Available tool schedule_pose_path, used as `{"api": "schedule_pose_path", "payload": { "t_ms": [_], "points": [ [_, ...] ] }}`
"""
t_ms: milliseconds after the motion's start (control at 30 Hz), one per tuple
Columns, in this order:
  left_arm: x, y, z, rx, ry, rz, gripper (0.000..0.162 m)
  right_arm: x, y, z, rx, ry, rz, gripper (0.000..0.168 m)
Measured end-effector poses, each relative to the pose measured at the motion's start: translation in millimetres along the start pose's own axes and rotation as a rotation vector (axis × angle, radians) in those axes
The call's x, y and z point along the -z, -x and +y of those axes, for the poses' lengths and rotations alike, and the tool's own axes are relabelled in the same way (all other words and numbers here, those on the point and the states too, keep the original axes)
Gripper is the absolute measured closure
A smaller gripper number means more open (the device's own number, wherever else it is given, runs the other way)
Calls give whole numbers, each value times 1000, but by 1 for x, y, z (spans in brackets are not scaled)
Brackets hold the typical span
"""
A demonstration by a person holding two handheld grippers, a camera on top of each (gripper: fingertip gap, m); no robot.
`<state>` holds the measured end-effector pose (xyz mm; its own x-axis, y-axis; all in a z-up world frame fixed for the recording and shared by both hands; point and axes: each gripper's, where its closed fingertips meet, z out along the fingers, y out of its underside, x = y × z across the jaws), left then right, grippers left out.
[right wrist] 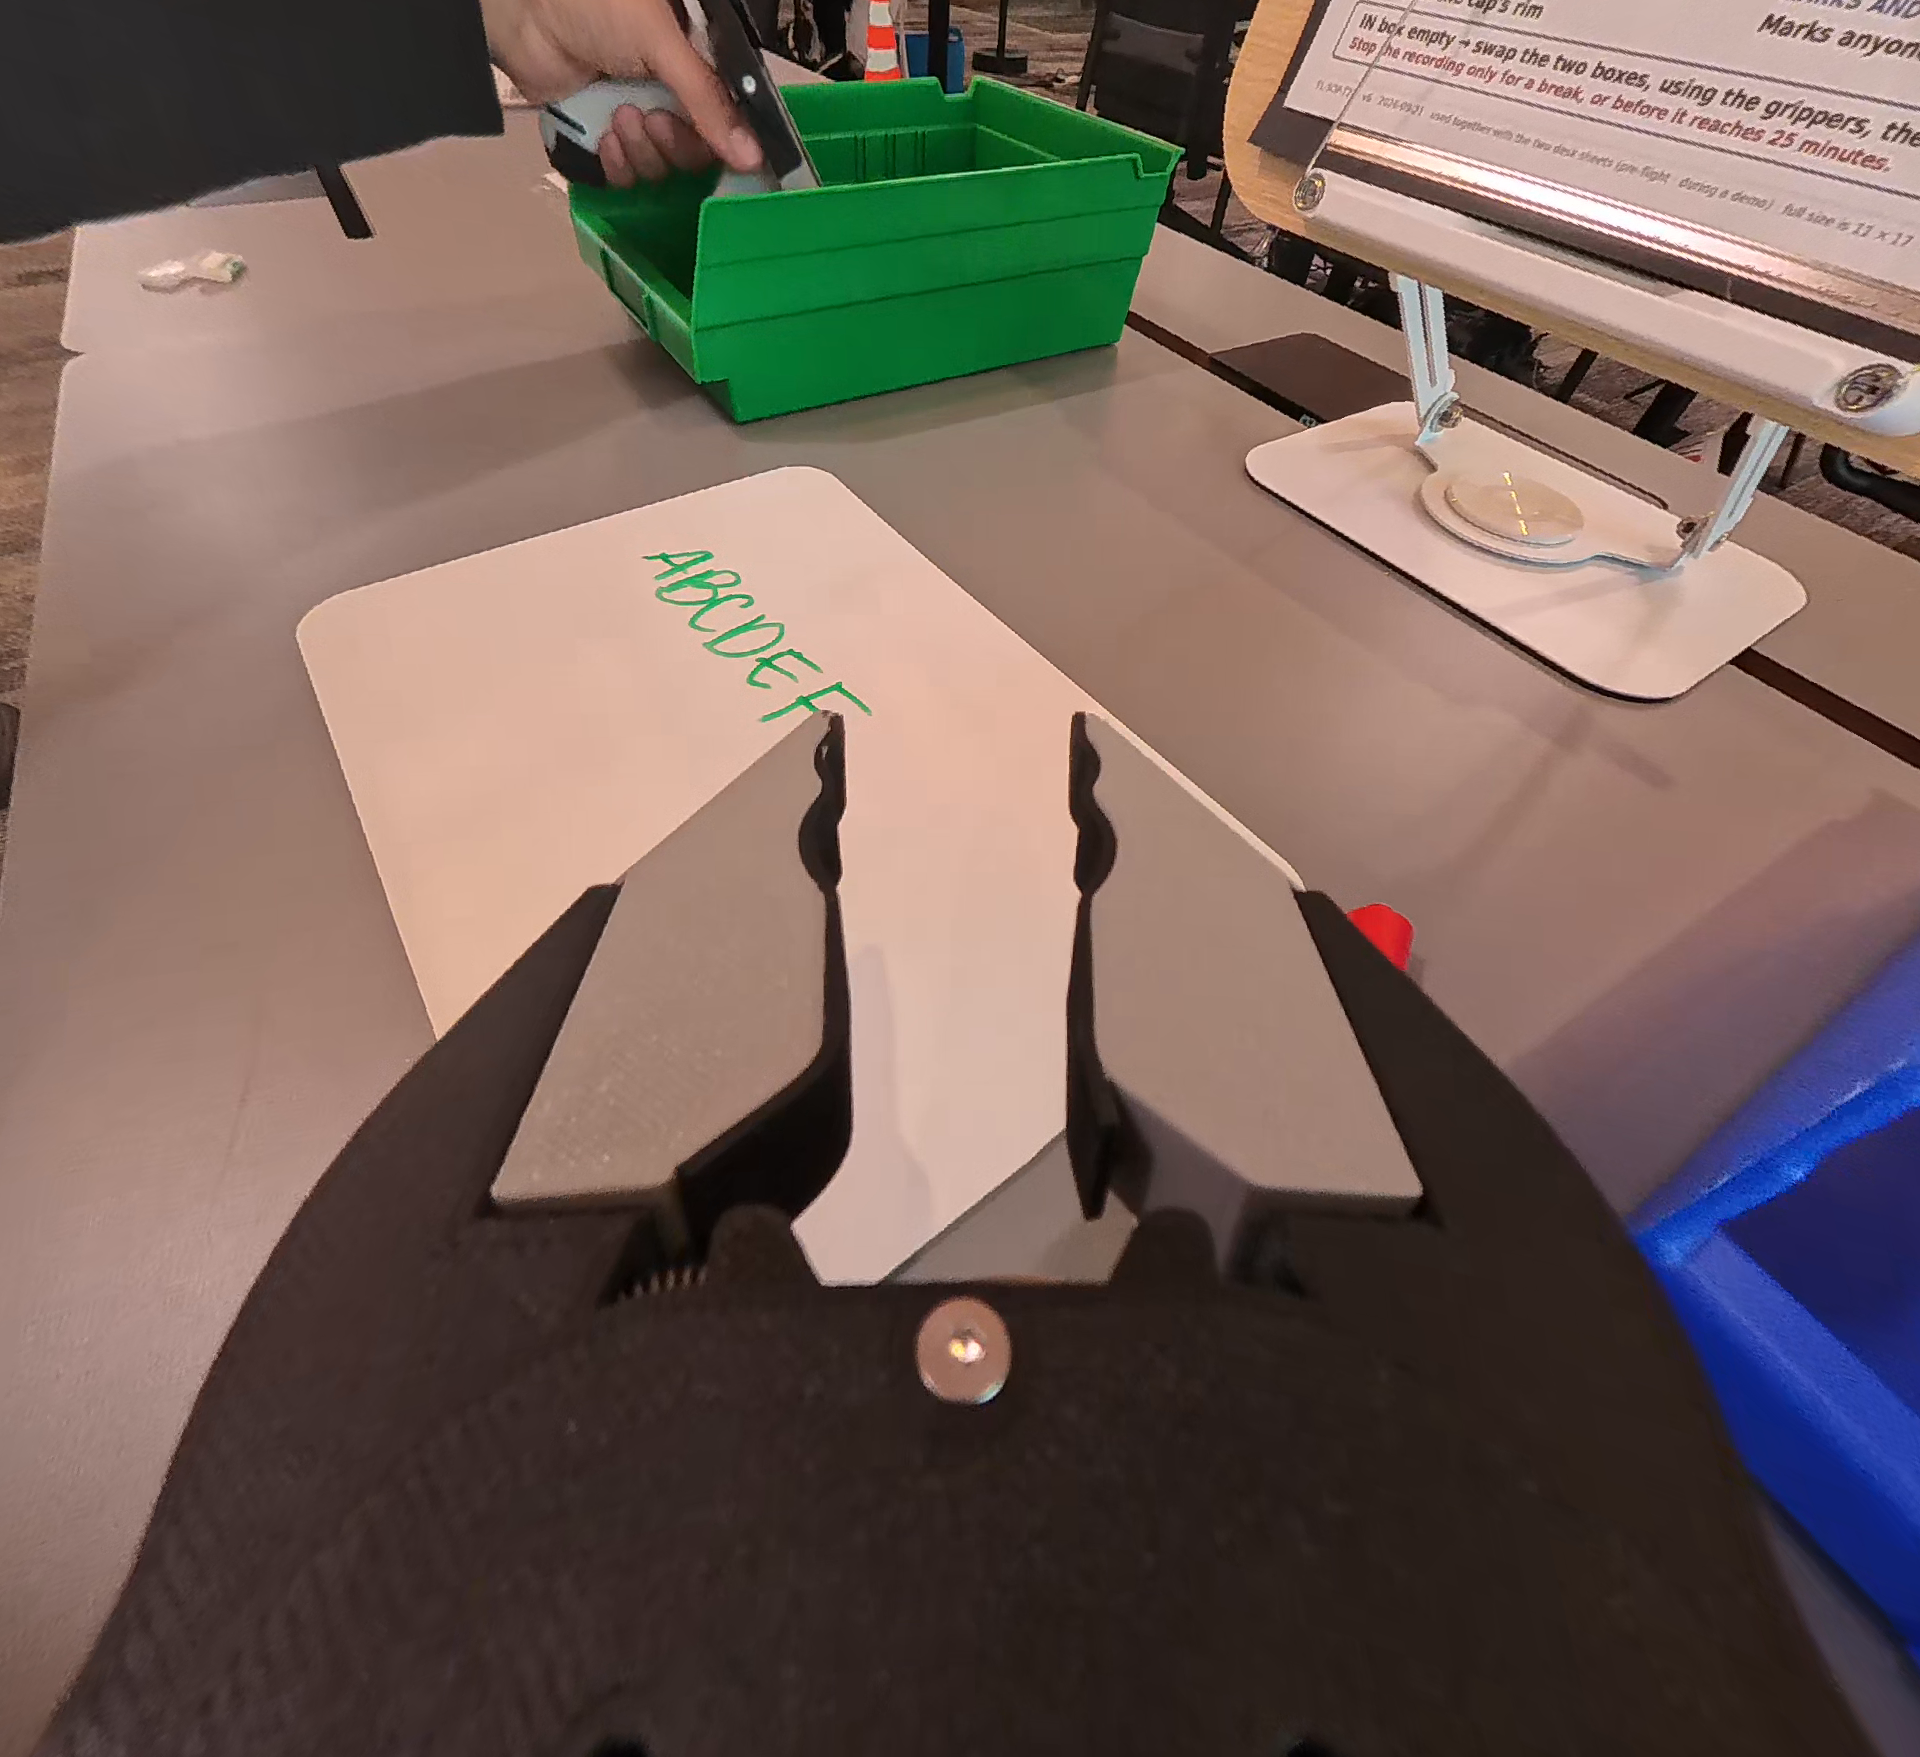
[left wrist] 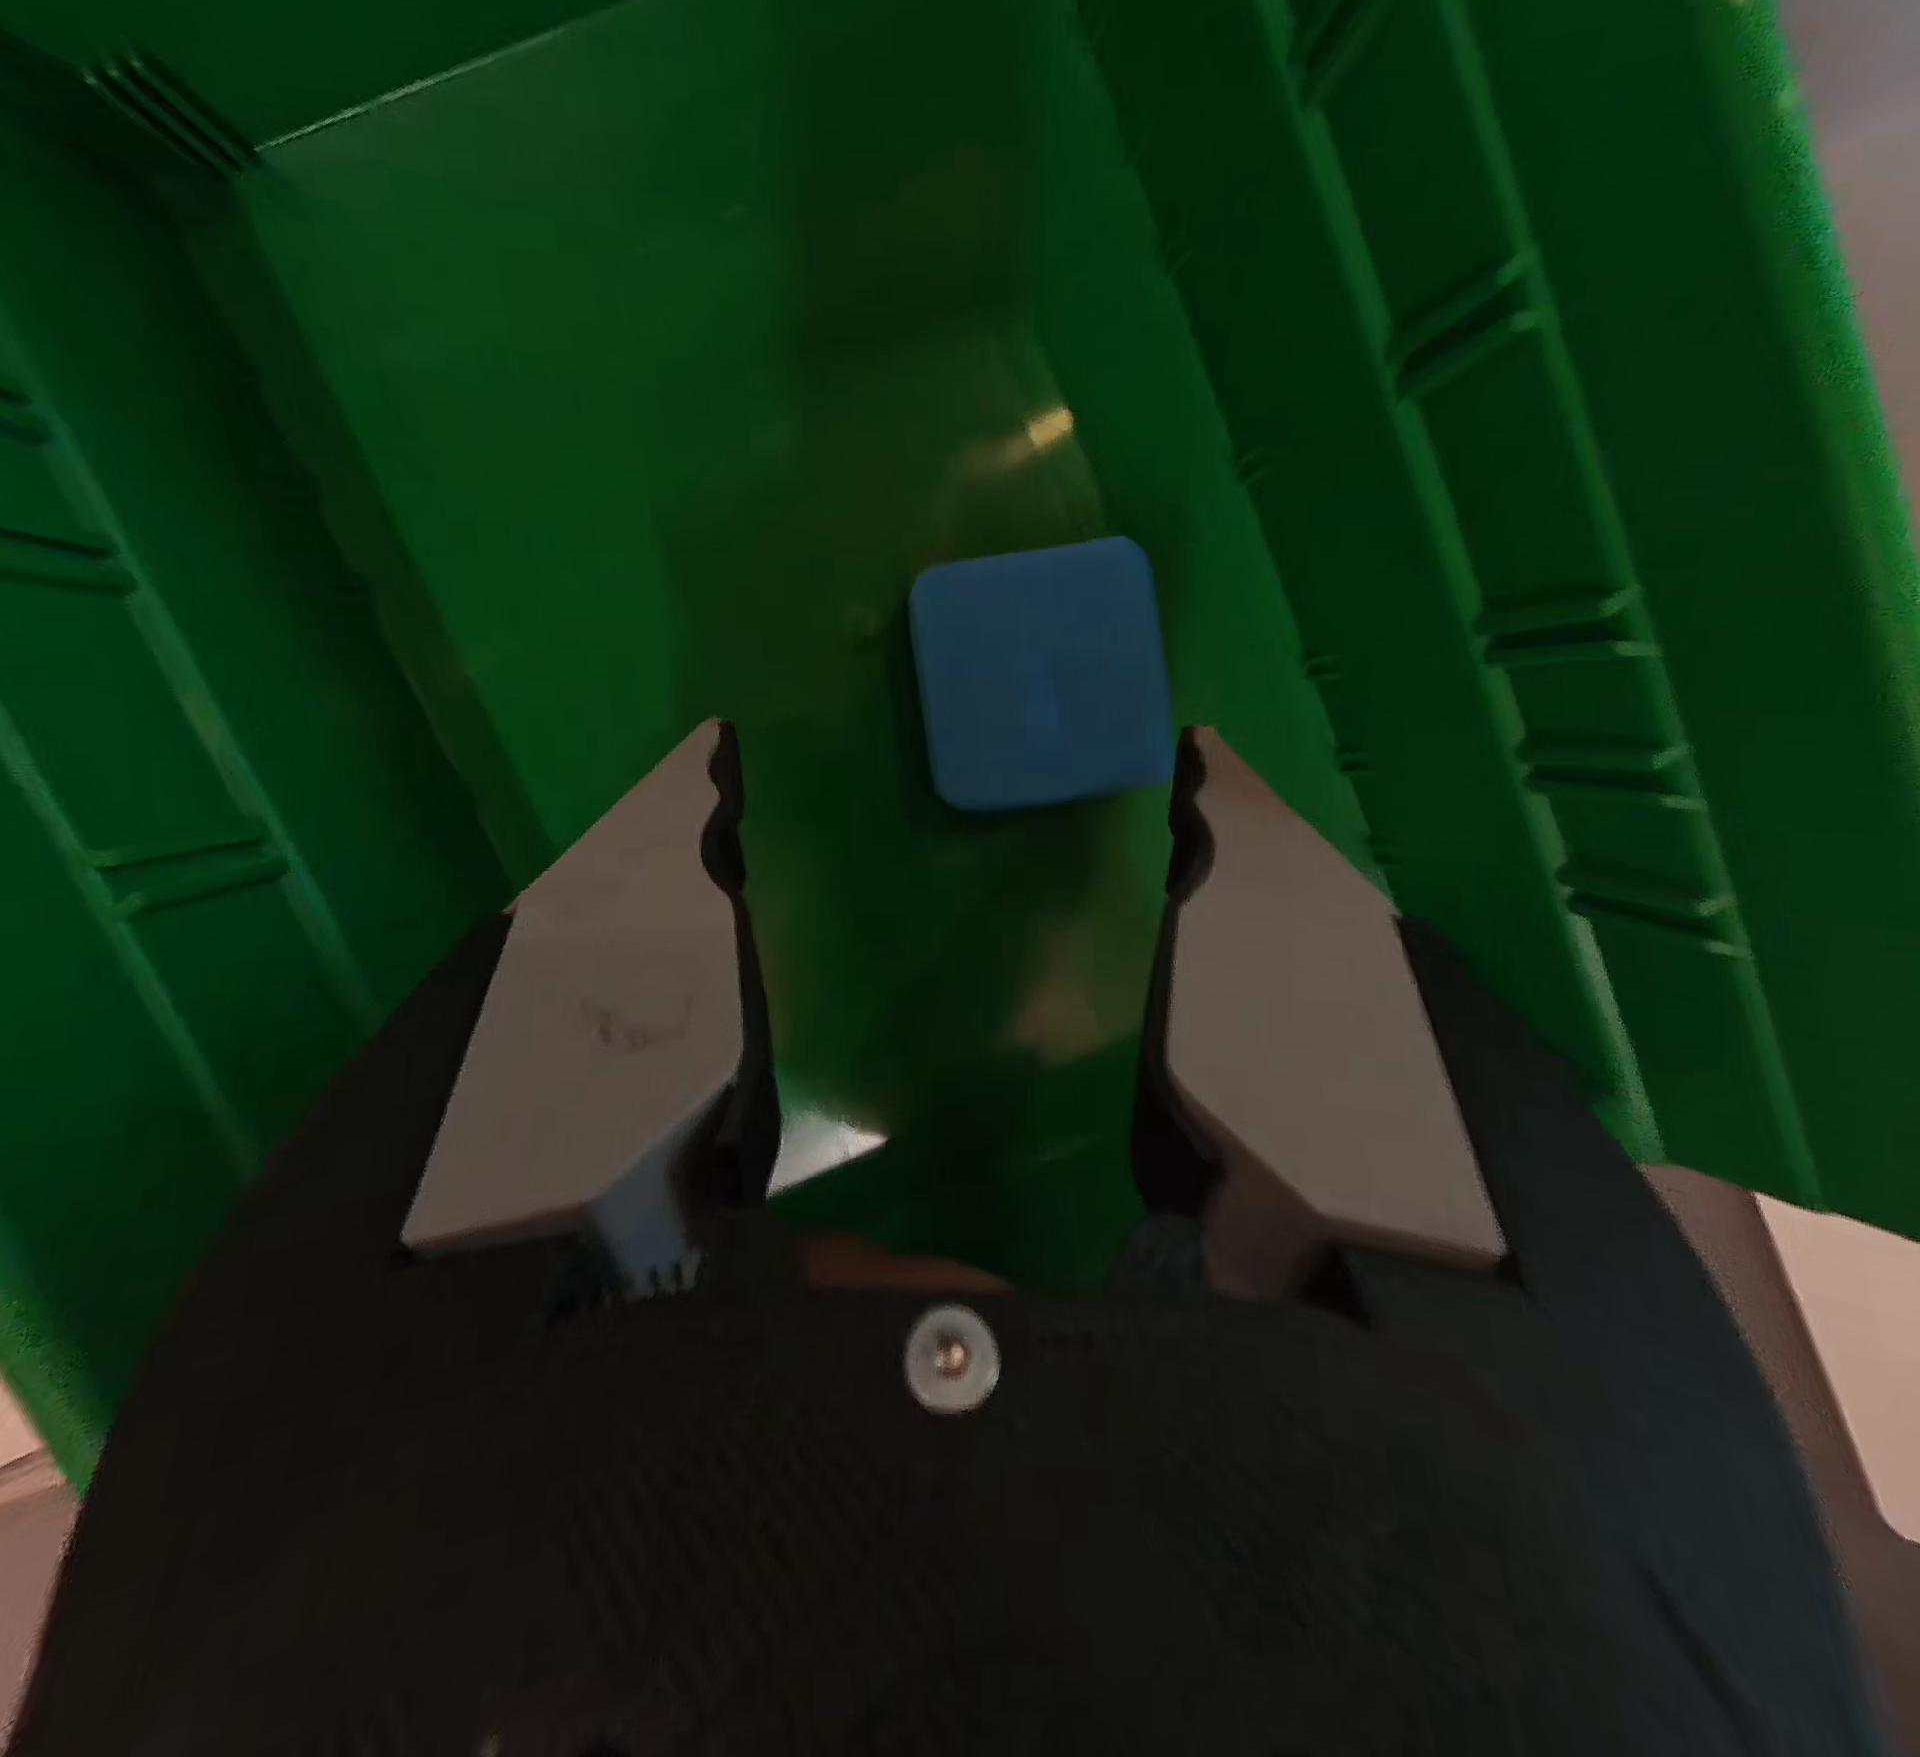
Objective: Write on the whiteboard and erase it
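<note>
In the left wrist view the left gripper [left wrist: 958, 741] points down into a green bin [left wrist: 582, 481], its fingers [left wrist: 623, 928] spread wide with nothing between them. A blue square eraser [left wrist: 1039, 673] lies on the bin floor just ahead of the right fingertip, apart from both fingers. The picture is blurred and dim inside the bin, so the eraser's surface detail cannot be made out, and the bin's walls run off the frame on every side.

In the right wrist view, at far left, a person's hand [right wrist: 613, 55] holds the left gripper's handle over the green bin [right wrist: 914, 305]; the fingertips dip behind the bin's near wall and are hidden. A small pale object [right wrist: 192, 268] lies on the grey table [right wrist: 208, 876] at left, too small to identify. The whiteboard [right wrist: 540, 751] lies flat on the table in the middle, bearing green handwriting, its near end covered by the right gripper [right wrist: 954, 733]. That gripper hovers above the board with its fingers [right wrist: 707, 980] apart at a moderate width, empty. A red object [right wrist: 1382, 933] peeks out beside the right finger, mostly hidden. Farther right stands a tilted document stand [right wrist: 1538, 554] with a printed sheet, cut off at the frame edge, and a blue bin [right wrist: 1818, 1312] at the lower right corner, only partly seen.
</note>
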<state>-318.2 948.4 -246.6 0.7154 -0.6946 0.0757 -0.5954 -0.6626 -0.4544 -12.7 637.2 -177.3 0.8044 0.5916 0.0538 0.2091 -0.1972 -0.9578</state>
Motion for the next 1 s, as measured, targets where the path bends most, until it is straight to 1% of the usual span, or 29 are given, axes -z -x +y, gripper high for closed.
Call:
{"api": "schedule_pose_path", "payload": {
  "t_ms": [33, 67, 100, 333, 467, 567, 633, 767, 900, 1000],
  "points": [
    [-4, 1, 2, -4, 11, -11, 80, 0, 0, 0, 0, 2, 0, 128],
    [-8, 1, 4, -9, 18, -21, 80, 0, 0, 1, 1, 3, 1, 128],
    [-11, 1, 4, -11, 18, -21, 75, 0, 0, 1, 3, 4, 4, 128],
    [-12, 0, -1, -27, 13, -23, 76, 0, -2, 2, -9, 5, -1, 128],
    [-8, -7, -5, -4, -5, 16, 77, 1, -1, 0, -9, 1, -2, 128],
    [-12, -7, -2, 14, 16, -19, 79, 0, 0, 1, -10, 4, -6, 128],
    [-17, -10, 1, 17, 31, -36, 83, -1, 0, 2, -5, 9, -3, 128],
    [-28, -5, 3, -7, 17, -114, 108, 0, 0, 1, -7, 6, 0, 128],
    [-22, -1, -1, -22, -35, -135, 108, -2, -1, 5, -23, 14, -7, 128],
    [3, 2, -14, -40, -149, -159, 108, -4, 2, 8, -53, 22, -36, 128]
  ]
}}
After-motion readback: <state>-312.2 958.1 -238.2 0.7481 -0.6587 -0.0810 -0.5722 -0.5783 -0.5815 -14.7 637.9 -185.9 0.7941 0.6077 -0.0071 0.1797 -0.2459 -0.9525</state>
